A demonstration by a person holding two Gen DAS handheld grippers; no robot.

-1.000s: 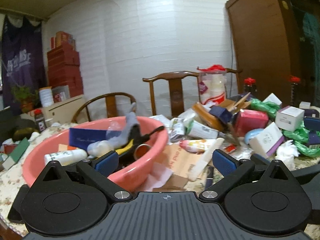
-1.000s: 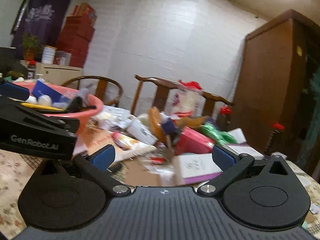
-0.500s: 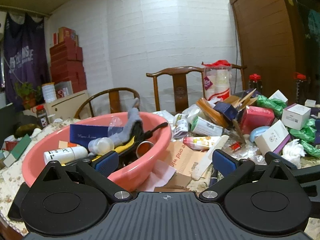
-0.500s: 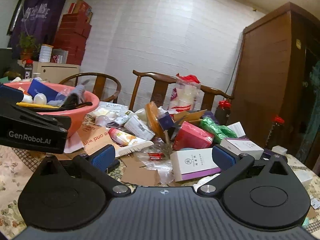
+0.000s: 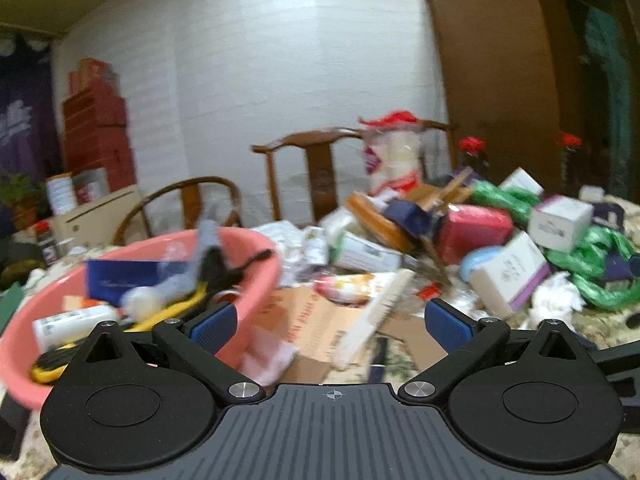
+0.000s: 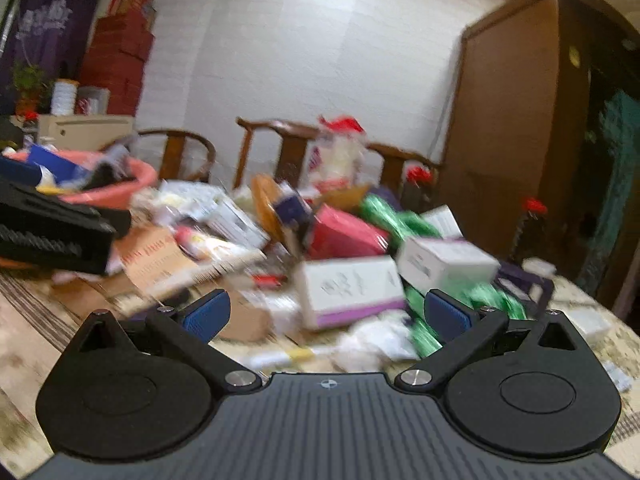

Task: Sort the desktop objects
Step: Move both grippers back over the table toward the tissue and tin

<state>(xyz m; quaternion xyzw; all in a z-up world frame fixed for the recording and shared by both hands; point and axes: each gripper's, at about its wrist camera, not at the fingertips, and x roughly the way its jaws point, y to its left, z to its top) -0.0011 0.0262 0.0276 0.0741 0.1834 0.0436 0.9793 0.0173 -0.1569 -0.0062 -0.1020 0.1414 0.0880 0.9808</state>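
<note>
Left wrist view, blurred: left gripper (image 5: 331, 322) jaws wide apart, nothing between them, above the table edge. Pink basin (image 5: 256, 280) at left, partly filled: blue box (image 5: 120, 276), white bottle (image 5: 72, 322), grey cloth (image 5: 202, 260). Clutter pile at right: red box (image 5: 474, 230), white box (image 5: 510, 274), green bags (image 5: 592, 264), brush (image 5: 376, 312) on cardboard (image 5: 308, 312).

Right wrist view, blurred: right gripper (image 6: 325, 316) jaws spread, empty. White box (image 6: 352, 290) just ahead, second white box (image 6: 444, 262) beside it, red box (image 6: 344, 234) behind. Basin (image 6: 116, 192) far left, behind the left gripper's body (image 6: 52, 232).
</note>
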